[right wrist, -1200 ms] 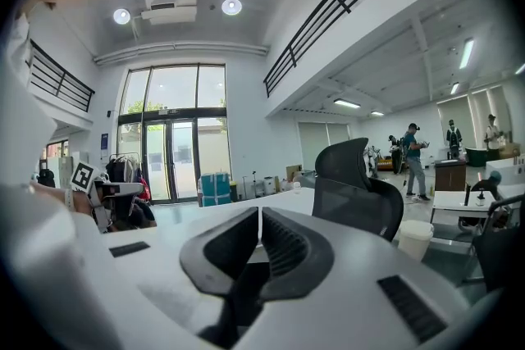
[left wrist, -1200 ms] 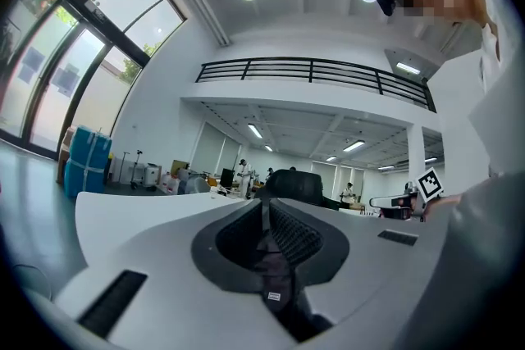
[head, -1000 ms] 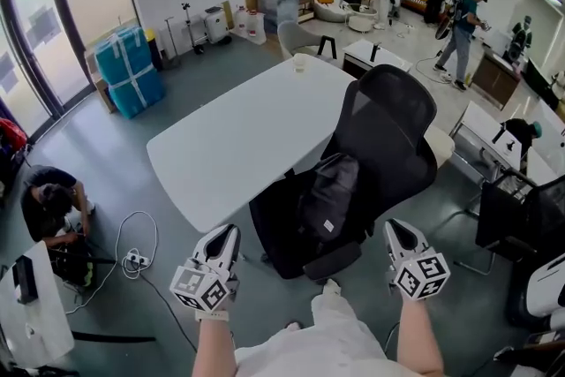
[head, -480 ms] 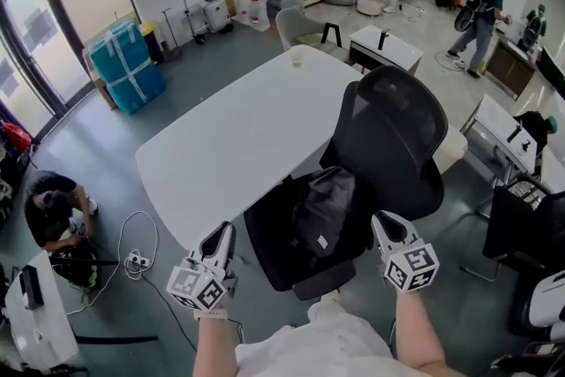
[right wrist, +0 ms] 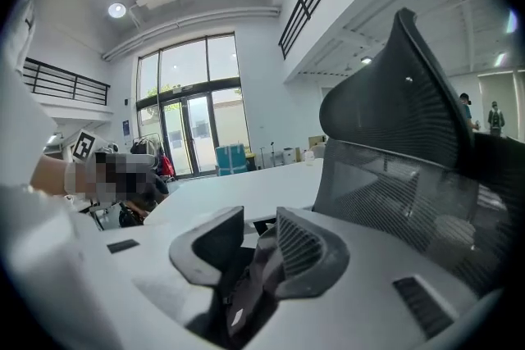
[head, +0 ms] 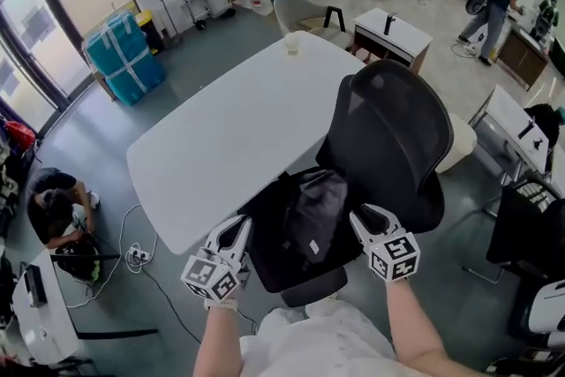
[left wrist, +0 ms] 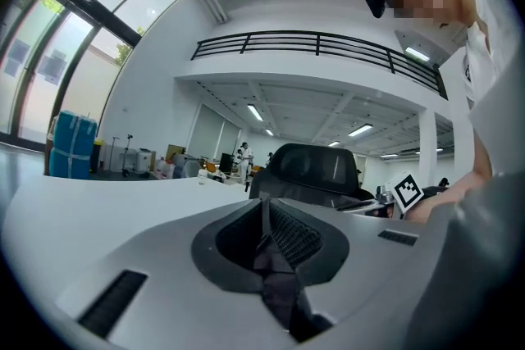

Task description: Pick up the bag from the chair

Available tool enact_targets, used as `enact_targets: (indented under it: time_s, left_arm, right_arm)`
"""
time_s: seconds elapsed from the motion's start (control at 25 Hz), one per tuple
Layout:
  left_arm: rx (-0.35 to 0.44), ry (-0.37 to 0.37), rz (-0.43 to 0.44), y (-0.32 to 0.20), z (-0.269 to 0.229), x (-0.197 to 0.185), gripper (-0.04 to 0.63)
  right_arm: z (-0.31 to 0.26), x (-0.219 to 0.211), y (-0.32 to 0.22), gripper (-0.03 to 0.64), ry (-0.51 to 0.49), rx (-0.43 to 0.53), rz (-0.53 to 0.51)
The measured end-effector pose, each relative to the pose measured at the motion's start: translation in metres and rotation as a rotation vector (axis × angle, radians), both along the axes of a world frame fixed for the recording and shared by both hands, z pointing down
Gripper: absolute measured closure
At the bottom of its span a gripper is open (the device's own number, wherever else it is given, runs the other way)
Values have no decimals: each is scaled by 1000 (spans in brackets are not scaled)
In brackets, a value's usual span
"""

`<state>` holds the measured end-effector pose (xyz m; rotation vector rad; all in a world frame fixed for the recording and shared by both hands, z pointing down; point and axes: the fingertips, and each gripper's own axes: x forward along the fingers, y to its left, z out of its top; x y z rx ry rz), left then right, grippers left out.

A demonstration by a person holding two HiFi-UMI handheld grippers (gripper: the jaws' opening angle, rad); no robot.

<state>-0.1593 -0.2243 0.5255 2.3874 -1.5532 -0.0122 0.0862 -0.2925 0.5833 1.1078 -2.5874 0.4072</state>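
1. bag [head: 311, 216]: black, lying on the seat of the black chair [head: 397, 128] with its upper end toward the mesh backrest. its straps and handle could not be made out against the dark seat.
2. left gripper [head: 237, 227]: jaws together, nothing between them. the tips were at the seat's front left corner, just beside the bag; whether they touched the seat could not be told. in the left gripper view only a dark sliver showed below the closed jaws.
3. right gripper [head: 364, 216]: jaws apart, having just been opening. in the right gripper view the dark bag showed through the gap, with the pads not pressing on it. in the head view the tips were at the bag's right side and covered a little of its edge.
4. chair: base and wheels were hidden under the seat and the person's body.
5. desk [head: 221, 137]: white, its near edge partly covered by the chair; a small cup [head: 291, 44] stood at the far end, its contents too small to tell.
6. forearms [head: 221, 340]: cut off at the lower edge of the head view.
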Motion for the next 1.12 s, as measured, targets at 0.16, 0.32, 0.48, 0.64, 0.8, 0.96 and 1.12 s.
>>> enact_targets:
  time_s: [0.16,0.32,0.48,0.64,0.8,0.96,1.12]
  left_arm:
    - [-19,8,79,-24,16,29,548]
    - [-37,-9,167,-47,30,50,548]
    - [-74,-29,236,-66,54,65,547]
    - [-116,-62,312,-84,81,81,546]
    - [-153,-86,364,-103,103,94,544]
    - [-187,-98,376,-125,123,105,463]
    - [-216,-158,394,-147,146,114,368]
  right_arm:
    - [20,-1,-6,474,7,-29,3]
    - [36,1,-12,459,11,-54,26]
    - [52,-1,-15,443,18,-83,45]
    - [69,-3,-20,426,22,-113,62]
    - [87,-9,-26,414,34,-143,73]
    - [105,-8,-33,402,53,-178,84]
    - [119,-5,-40,383,60,-213,92]
